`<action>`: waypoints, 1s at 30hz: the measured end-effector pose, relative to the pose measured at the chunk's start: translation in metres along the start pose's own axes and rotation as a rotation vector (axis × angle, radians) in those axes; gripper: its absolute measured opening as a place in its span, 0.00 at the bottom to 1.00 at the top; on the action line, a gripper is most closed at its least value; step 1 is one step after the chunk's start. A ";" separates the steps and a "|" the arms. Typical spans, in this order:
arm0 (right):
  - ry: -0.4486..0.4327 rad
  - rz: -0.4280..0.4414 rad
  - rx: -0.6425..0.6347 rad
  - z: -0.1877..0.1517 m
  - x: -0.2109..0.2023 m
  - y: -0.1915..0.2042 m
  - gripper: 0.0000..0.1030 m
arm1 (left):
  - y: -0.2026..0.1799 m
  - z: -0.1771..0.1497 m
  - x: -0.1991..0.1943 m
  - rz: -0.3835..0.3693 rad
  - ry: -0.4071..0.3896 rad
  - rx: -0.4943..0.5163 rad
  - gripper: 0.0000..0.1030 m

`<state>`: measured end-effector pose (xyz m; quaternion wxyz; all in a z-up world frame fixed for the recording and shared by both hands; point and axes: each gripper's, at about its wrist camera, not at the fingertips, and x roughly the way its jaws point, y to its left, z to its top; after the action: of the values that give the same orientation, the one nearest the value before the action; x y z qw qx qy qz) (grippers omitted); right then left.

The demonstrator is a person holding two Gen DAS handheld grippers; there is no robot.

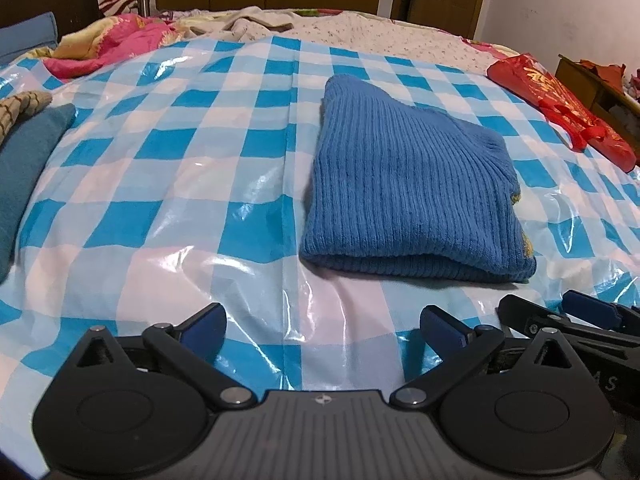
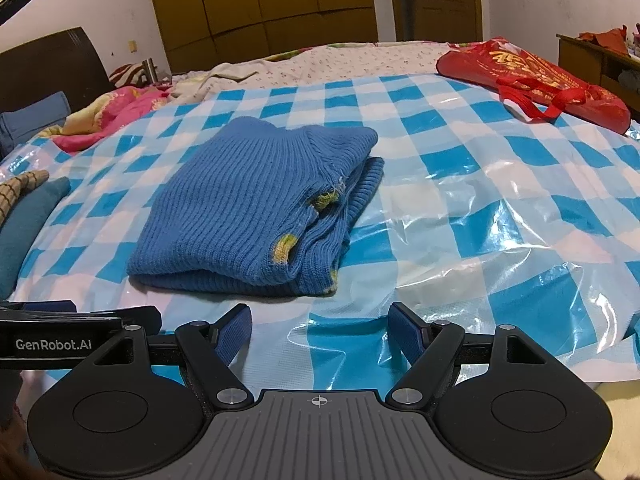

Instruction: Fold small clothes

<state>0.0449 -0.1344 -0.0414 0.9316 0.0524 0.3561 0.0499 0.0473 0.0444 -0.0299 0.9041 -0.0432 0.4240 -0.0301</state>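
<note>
A blue ribbed knit sweater (image 1: 408, 184) lies folded into a thick rectangle on the blue-and-white checked plastic sheet (image 1: 180, 152). In the right wrist view the same sweater (image 2: 248, 208) shows its stacked layers and yellow trim at the right edge. My left gripper (image 1: 323, 330) hovers open just short of the sweater's near edge, empty. My right gripper (image 2: 320, 332) is open too, empty, in front of the sweater's near right corner. Each gripper shows at the edge of the other's view.
Teal and striped folded clothes (image 1: 24, 152) lie at the left edge of the sheet. A red bag (image 2: 532, 76) sits at the far right, a pink quilt (image 1: 116, 40) at the far left. A wooden cabinet (image 2: 600, 64) stands right of the bed.
</note>
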 end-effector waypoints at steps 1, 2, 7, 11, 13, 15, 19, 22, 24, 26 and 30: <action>0.002 -0.002 -0.002 0.000 0.000 0.000 0.75 | 0.000 0.000 0.001 0.000 0.010 -0.001 1.00; 0.004 -0.005 -0.005 0.000 0.001 0.000 0.75 | 0.000 0.000 0.003 0.001 0.021 -0.002 1.00; 0.014 -0.011 -0.005 -0.001 0.003 -0.001 0.75 | 0.000 -0.001 0.005 -0.002 0.039 -0.009 1.00; 0.015 -0.013 -0.006 -0.001 0.003 0.000 0.75 | 0.000 -0.001 0.005 0.005 0.041 -0.006 1.00; 0.015 -0.013 -0.007 -0.001 0.003 0.000 0.75 | -0.001 -0.001 0.005 0.009 0.041 -0.007 1.00; 0.015 -0.014 -0.006 -0.001 0.003 0.000 0.75 | -0.001 -0.001 0.006 0.012 0.041 -0.009 1.00; 0.015 -0.013 -0.007 -0.001 0.003 0.000 0.75 | -0.001 -0.001 0.006 0.014 0.040 -0.010 1.00; 0.015 -0.013 -0.006 -0.001 0.003 0.000 0.75 | 0.000 0.000 0.005 0.018 0.035 -0.015 1.00; 0.014 -0.012 -0.007 -0.001 0.003 -0.001 0.75 | 0.001 0.000 0.004 0.019 0.032 -0.019 1.00; 0.015 -0.013 -0.007 -0.001 0.003 0.000 0.75 | 0.001 0.000 0.004 0.019 0.027 -0.021 1.00; 0.014 -0.014 -0.006 0.000 0.003 0.000 0.75 | 0.000 0.000 0.003 0.024 0.023 -0.015 1.00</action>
<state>0.0465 -0.1343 -0.0435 0.9295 0.0467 0.3630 0.0449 0.0493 0.0439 -0.0325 0.8991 -0.0443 0.4352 -0.0164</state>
